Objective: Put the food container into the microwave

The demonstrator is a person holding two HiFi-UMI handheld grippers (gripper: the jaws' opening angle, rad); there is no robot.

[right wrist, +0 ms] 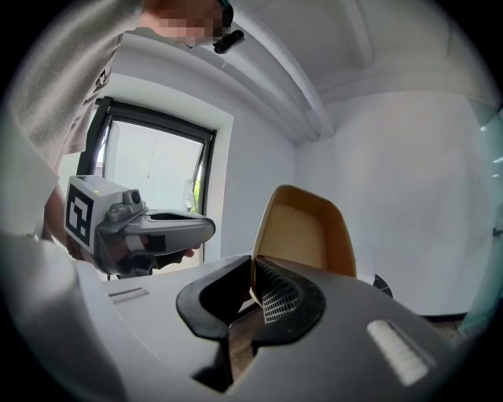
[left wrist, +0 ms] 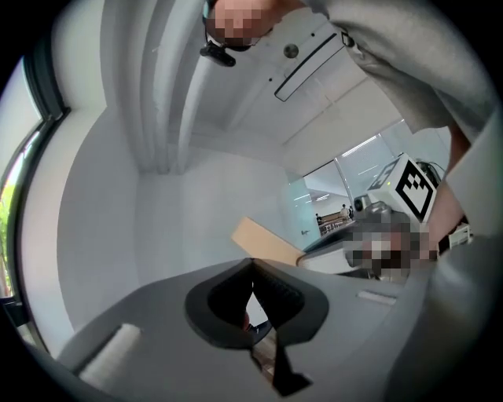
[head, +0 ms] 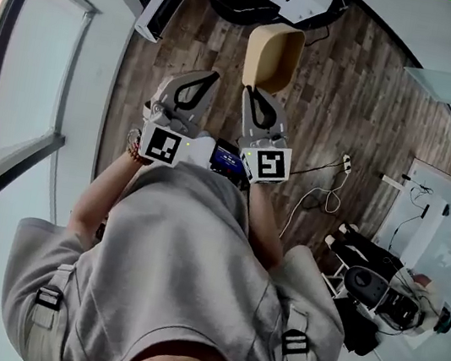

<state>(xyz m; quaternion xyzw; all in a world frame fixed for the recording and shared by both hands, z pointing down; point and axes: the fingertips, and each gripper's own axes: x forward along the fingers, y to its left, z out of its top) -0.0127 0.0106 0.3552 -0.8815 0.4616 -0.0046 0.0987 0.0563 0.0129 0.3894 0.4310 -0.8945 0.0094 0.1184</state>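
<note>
the right gripper (right wrist: 253, 265) has its jaws pressed on the thin wall of the tan food container (right wrist: 302, 229), at its rim. the container sticks out in the air above the wooden floor (head: 360, 95). the left gripper (left wrist: 251, 268) has its jaws together on nothing. the container looks light, thin and a little bendable, so i think this one-edge hold may let it tilt. no microwave is in view.

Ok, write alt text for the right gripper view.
The right hand-held gripper is shut on the rim of a tan food container, its inside facing the camera. The left hand-held gripper hovers at left, before a window.
</note>
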